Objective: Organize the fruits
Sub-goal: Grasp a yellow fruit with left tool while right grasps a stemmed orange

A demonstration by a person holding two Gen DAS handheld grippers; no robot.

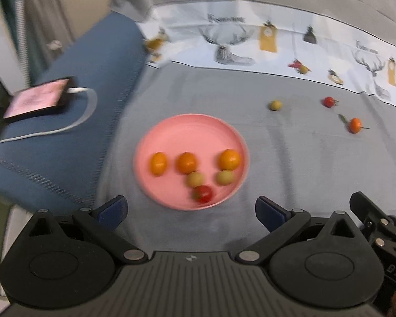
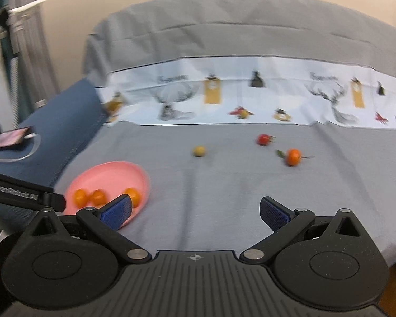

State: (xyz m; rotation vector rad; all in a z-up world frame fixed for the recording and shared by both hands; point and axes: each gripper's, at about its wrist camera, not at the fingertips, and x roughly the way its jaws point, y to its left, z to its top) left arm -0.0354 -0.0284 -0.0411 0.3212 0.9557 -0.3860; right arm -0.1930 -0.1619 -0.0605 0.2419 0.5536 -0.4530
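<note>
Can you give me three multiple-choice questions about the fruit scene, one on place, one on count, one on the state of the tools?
1. Where is the red fruit that lies off the pink plate?
A. on the grey cloth
B. on the blue cushion
C. in a tool

2. How many fruits lie on the plate?
A. three
B. six
C. nine

3. The left tool and right tool are:
A. both shut on fruit
B. both open and empty
C. one shut

Answers: 1 A, it sits on the cloth beyond the plate; 2 B, three orange, two yellow-green, one red; 3 B, fingers spread, nothing between them.

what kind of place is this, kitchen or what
Probably a room in a home rather than a kitchen: a table under a grey cloth with a deer-print band, a blue cushioned seat holding a charging phone, and curtains at the left.
</note>
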